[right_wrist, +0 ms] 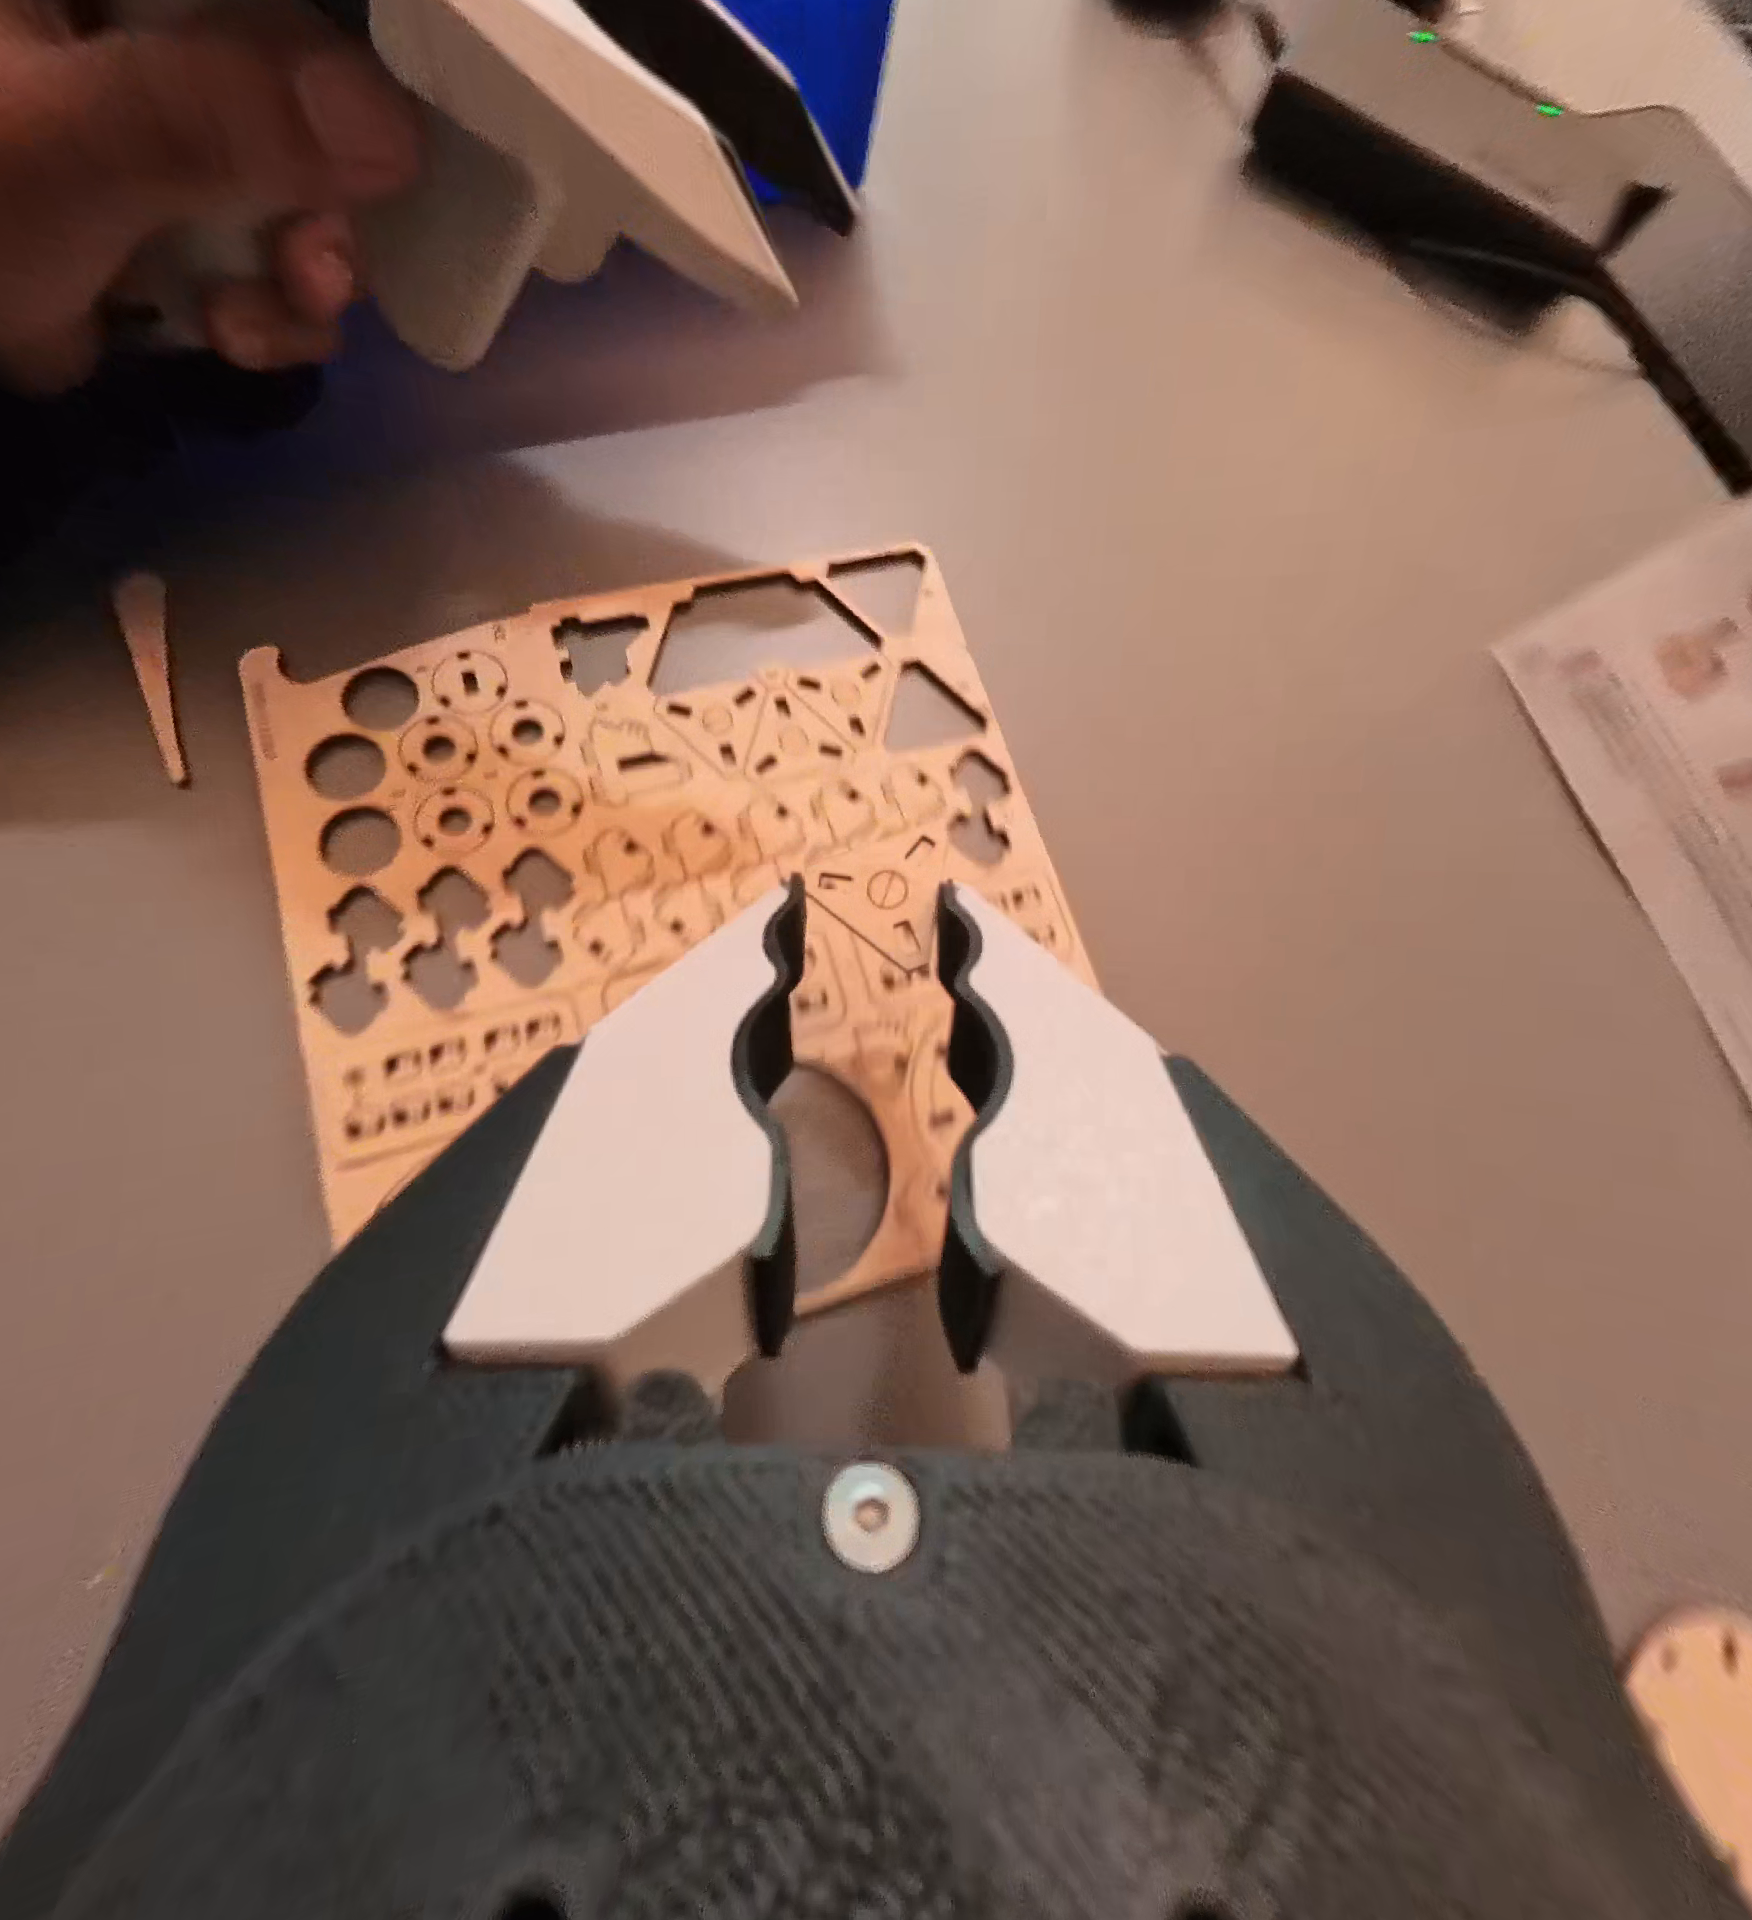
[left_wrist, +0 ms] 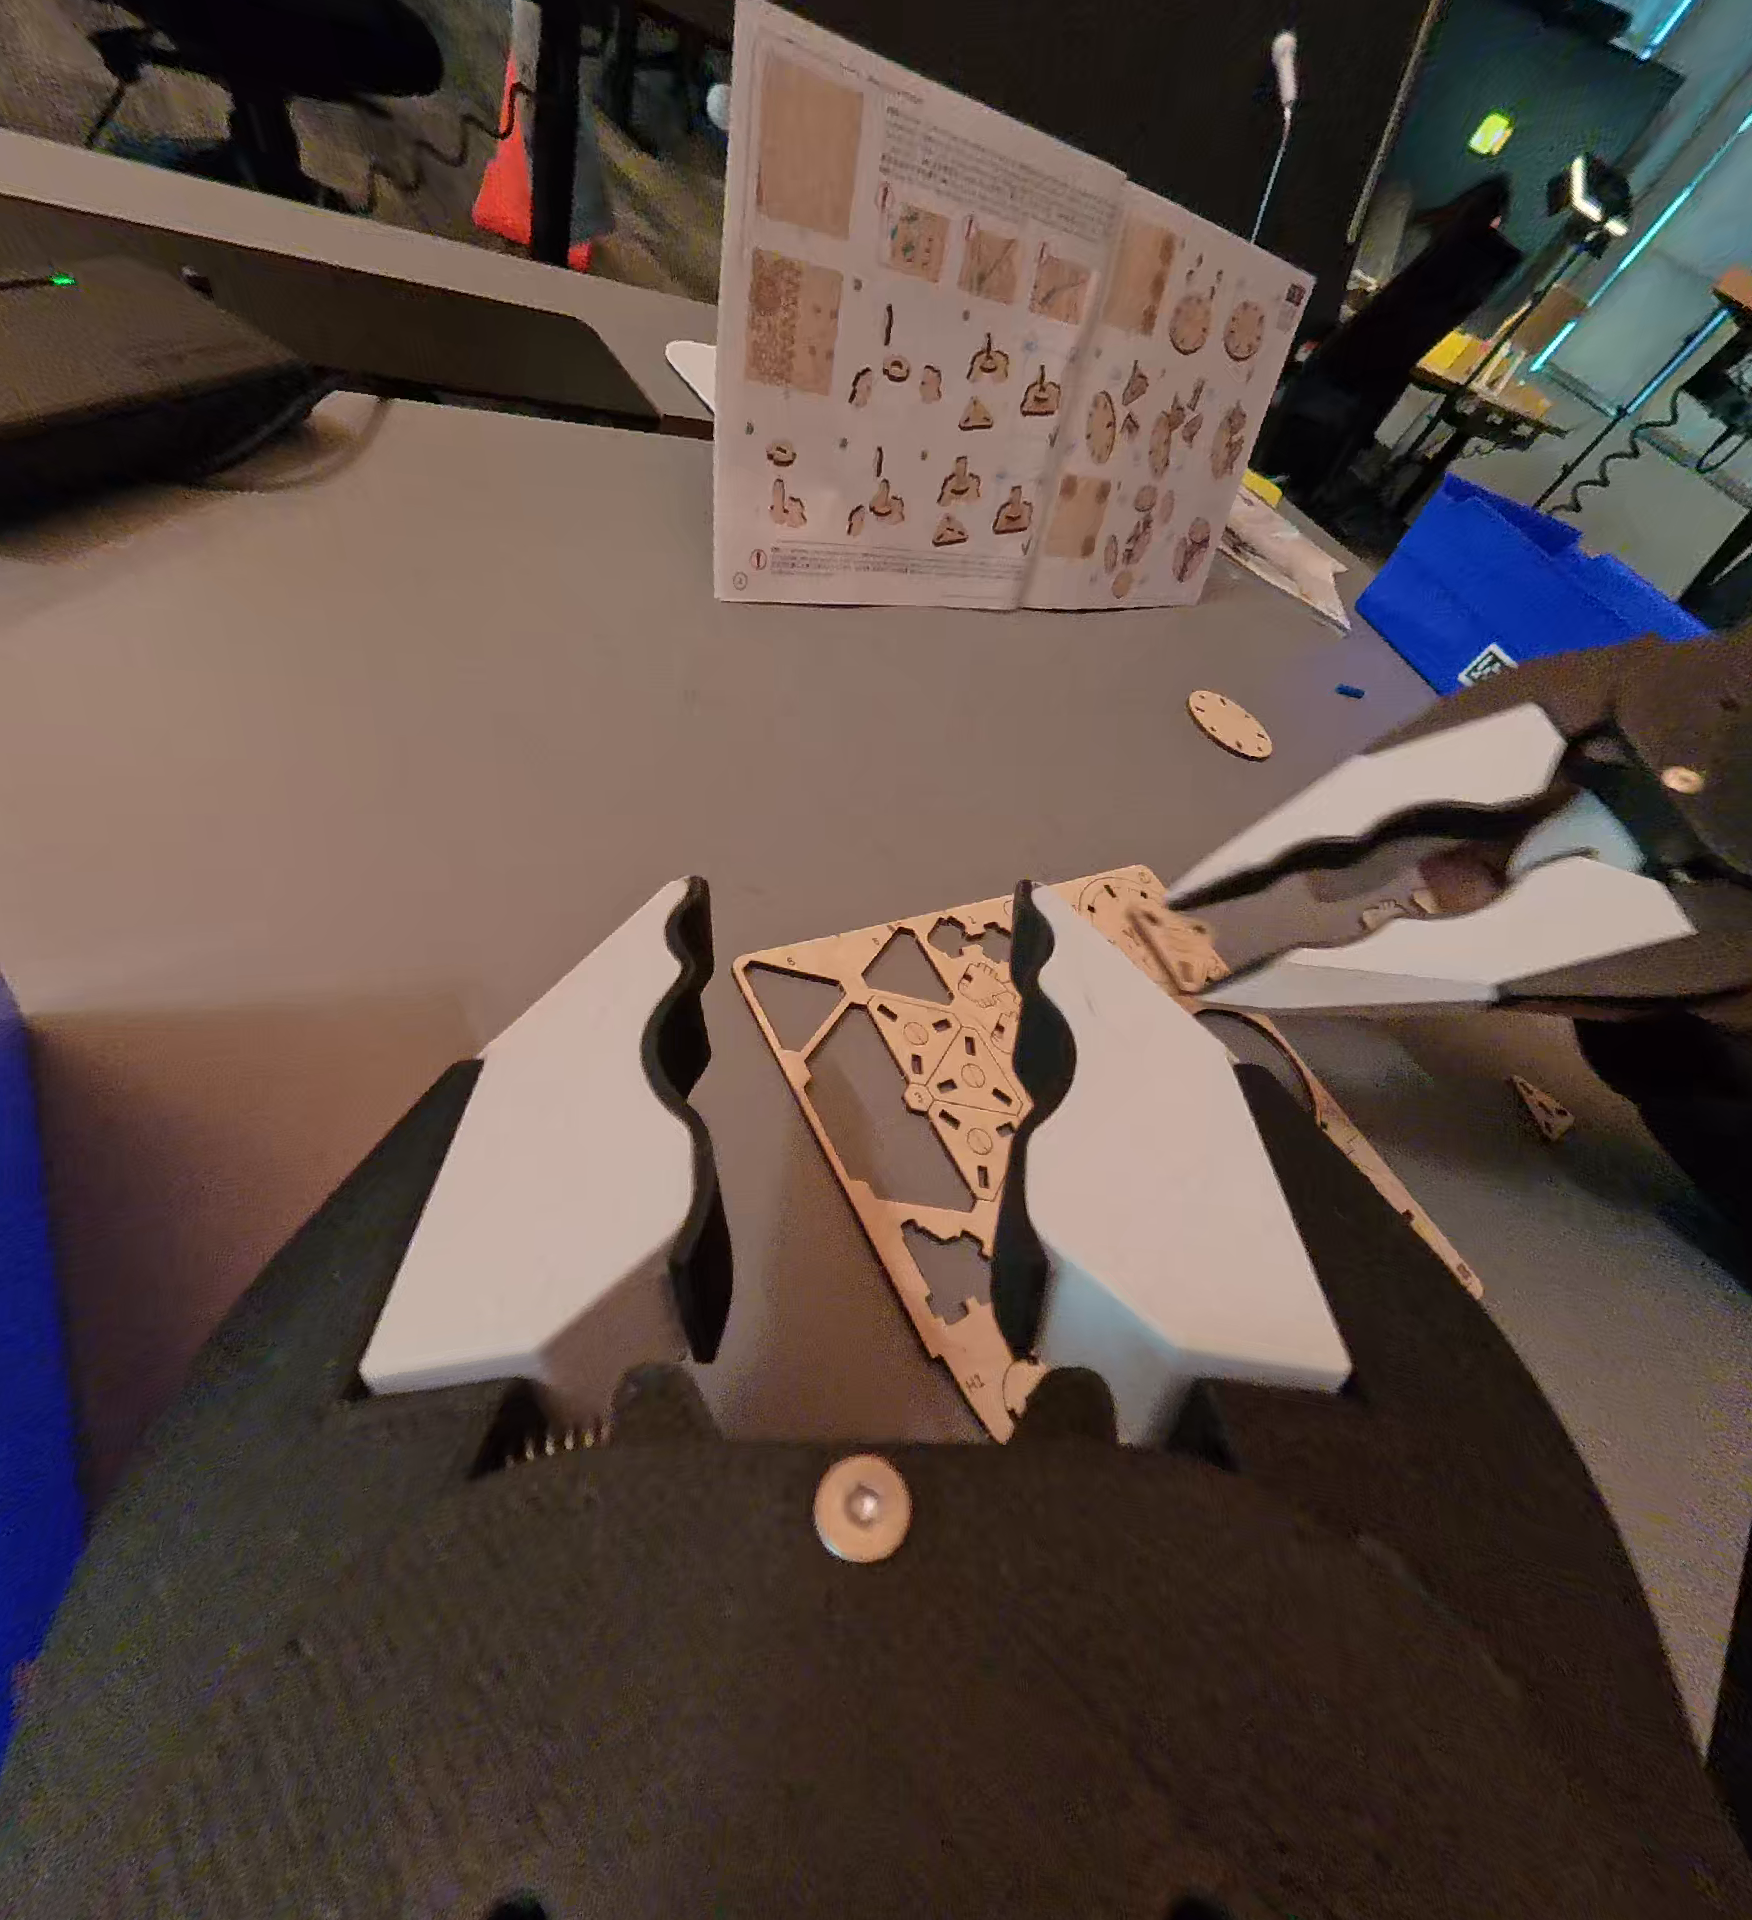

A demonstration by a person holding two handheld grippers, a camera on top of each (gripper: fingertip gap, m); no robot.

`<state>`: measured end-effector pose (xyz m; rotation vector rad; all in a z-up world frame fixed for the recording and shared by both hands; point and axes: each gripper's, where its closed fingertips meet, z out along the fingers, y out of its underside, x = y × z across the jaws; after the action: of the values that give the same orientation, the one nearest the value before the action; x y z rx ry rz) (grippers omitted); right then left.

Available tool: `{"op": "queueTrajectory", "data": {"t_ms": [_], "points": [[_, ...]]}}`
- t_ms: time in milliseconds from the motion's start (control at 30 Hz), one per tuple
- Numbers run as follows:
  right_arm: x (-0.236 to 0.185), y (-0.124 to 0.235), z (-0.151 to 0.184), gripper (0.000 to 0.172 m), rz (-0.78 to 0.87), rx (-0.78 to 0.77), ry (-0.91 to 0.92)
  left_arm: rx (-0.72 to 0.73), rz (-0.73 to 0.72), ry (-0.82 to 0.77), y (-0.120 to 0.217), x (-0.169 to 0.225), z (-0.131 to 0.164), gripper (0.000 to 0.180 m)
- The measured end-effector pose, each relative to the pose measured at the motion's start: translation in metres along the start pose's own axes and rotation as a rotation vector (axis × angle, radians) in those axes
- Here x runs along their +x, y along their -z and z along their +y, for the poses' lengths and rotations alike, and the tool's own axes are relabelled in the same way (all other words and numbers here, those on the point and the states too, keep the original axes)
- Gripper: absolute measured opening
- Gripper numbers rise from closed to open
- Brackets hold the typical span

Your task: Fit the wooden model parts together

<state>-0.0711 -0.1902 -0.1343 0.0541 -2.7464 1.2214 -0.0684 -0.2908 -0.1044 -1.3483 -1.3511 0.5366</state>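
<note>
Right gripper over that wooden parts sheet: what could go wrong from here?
The right gripper pinches a small triangular wooden piece only at its fingertips; it could twist or slip out. The left gripper hangs open above the wooden parts sheet, not pinning it, so the sheet may slide on the table. The right wrist view is blurred, so judging alignment is harder.

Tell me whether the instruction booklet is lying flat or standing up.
Standing up: the instruction booklet stands on its lower edge on the table, pages spread at an angle along the fold.
</note>
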Motion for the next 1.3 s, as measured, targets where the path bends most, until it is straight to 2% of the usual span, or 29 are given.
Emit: {"op": "queueTrajectory", "data": {"t_ms": [100, 233, 367, 467, 667, 767, 867, 967, 1067, 1133, 1167, 1300], "points": [[0.004, -0.023, -0.02, 0.023, -0.051, 0.01, 0.22, -0.006, 0.017, -0.01, -0.001, 0.0, 0.004, 0.052], [-0.007, -0.038, -0.02, 0.023, -0.29, -0.034, 0.516, -0.038, -0.062, -0.128, -0.004, -0.008, 0.011, 0.045], [0.001, -0.05, -0.009, 0.024, -0.444, -0.136, 0.575, -0.058, -0.042, -0.128, -0.009, -0.005, 0.015, 0.043], [0.005, -0.056, -0.012, 0.024, -0.481, -0.15, 0.579, -0.058, -0.035, -0.111, -0.008, -0.007, 0.015, 0.043], [-0.017, -0.056, -0.029, 0.024, -0.554, -0.067, 0.495, -0.075, -0.056, -0.11, -0.009, -0.011, 0.018, 0.04], [-0.026, -0.049, -0.04, 0.024, -0.595, -0.008, 0.353, -0.075, -0.057, -0.106, -0.009, -0.011, 0.018, 0.04], [-0.022, -0.05, -0.041, 0.024, -0.552, -0.022, 0.234, -0.077, -0.06, -0.105, -0.009, -0.012, 0.019, 0.04], [-0.022, -0.048, -0.041, 0.024, -0.503, -0.019, 0.194, -0.078, -0.061, -0.102, -0.009, -0.012, 0.019, 0.04], [-0.018, -0.047, -0.051, 0.024, -0.474, 0.001, -0.033, -0.077, -0.067, -0.097, -0.009, -0.013, 0.019, 0.04], [-0.011, -0.049, -0.05, 0.024, -0.465, -0.039, -0.248, -0.07, -0.072, -0.099, -0.008, -0.013, 0.018, 0.04], [-0.01, -0.051, -0.043, 0.024, -0.443, -0.08, -0.285, -0.068, -0.074, -0.099, -0.008, -0.013, 0.018, 0.04], [-0.016, -0.057, -0.014, 0.024, -0.298, -0.174, -0.074, -0.069, -0.074, -0.098, -0.008, -0.013, 0.018, 0.04]]}}
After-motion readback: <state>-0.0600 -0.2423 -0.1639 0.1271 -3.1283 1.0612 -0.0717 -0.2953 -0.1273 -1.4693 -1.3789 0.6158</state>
